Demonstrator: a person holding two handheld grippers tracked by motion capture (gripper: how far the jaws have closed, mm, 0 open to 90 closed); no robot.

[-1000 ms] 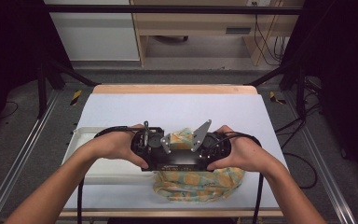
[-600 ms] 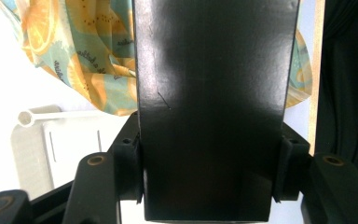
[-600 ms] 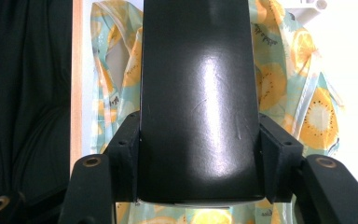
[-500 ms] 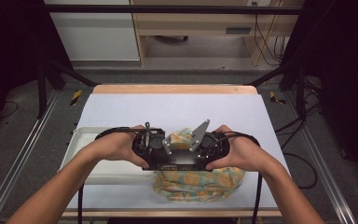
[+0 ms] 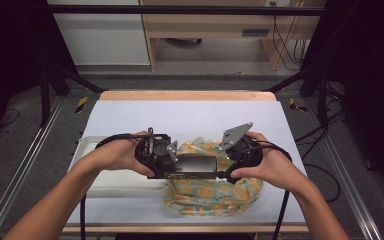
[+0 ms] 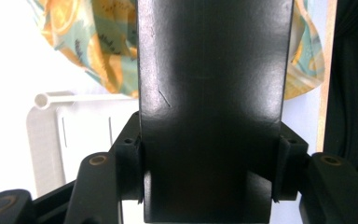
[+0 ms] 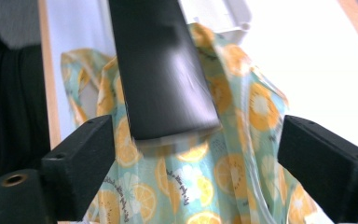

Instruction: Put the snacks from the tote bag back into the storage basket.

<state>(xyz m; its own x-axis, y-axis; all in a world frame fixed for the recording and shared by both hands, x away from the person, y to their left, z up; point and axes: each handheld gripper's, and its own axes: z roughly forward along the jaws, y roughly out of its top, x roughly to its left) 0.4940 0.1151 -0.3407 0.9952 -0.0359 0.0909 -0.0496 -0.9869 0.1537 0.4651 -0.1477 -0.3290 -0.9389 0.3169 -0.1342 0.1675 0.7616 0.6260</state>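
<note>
A flat black slab (image 5: pixel 195 166) hangs level above a cloth printed with orange slices (image 5: pixel 211 196) at the table's front middle. My left gripper (image 5: pixel 172 159) is shut on the slab's left end; in the left gripper view both jaws press the edges of the slab (image 6: pixel 214 93). My right gripper (image 5: pixel 228 159) faces it from the right. In the right gripper view its jaws stand wide apart, the right gripper (image 7: pixel 196 136) is open, and the slab's end (image 7: pixel 163 74) sits between the jaws without touching them. The cloth (image 7: pixel 214 179) lies bunched underneath.
A white tray (image 5: pixel 92 150) lies on the table left of the cloth, under my left hand; its rim (image 6: pixel 84 135) also appears below the slab. The pale table top (image 5: pixel 190 115) stretches behind the grippers. A wooden front edge (image 7: pixel 49 70) runs close to the cloth.
My right gripper has drawn back to the right, so more of the black slab shows between the two grippers. The left hand has shifted slightly left with the slab.
</note>
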